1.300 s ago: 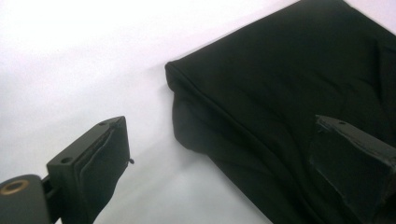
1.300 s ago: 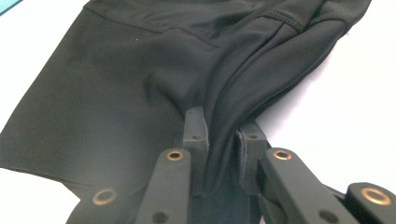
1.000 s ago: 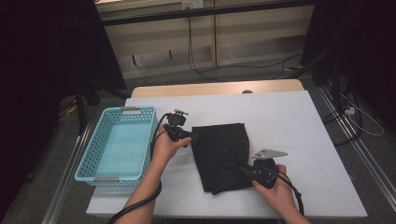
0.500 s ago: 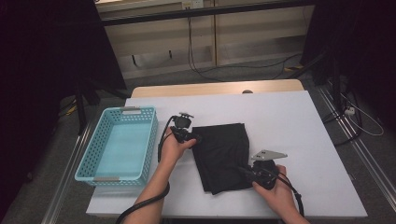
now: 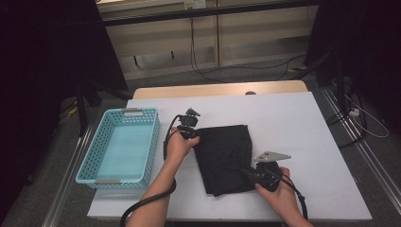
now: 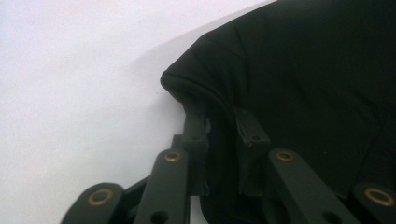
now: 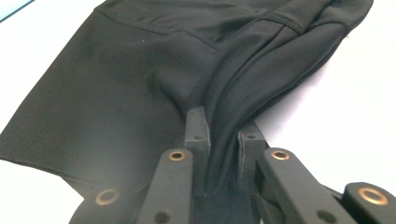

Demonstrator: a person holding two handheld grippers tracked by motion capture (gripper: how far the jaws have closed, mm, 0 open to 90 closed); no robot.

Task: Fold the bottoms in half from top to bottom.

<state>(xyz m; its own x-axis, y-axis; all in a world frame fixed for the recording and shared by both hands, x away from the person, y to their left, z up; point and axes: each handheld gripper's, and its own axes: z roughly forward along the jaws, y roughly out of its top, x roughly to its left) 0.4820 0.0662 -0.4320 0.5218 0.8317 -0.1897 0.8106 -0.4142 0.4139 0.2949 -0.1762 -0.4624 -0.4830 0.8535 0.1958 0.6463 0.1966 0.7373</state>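
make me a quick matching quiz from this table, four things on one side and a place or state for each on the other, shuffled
Things:
1. basket
2. black cloth
3. left tongs
4. right tongs

Places or states:
A. pinching the cloth's near right edge
B. light blue, at the table's left edge
C. folded flat in the middle of the table
D. just closed on the cloth's far left corner

Pairs: 1-B, 2-C, 3-D, 4-A

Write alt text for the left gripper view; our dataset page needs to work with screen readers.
The left gripper's two black jaws pinch a folded edge of a black cloth, having just closed on it. The cloth lies on a white table and covers the right side of the picture.
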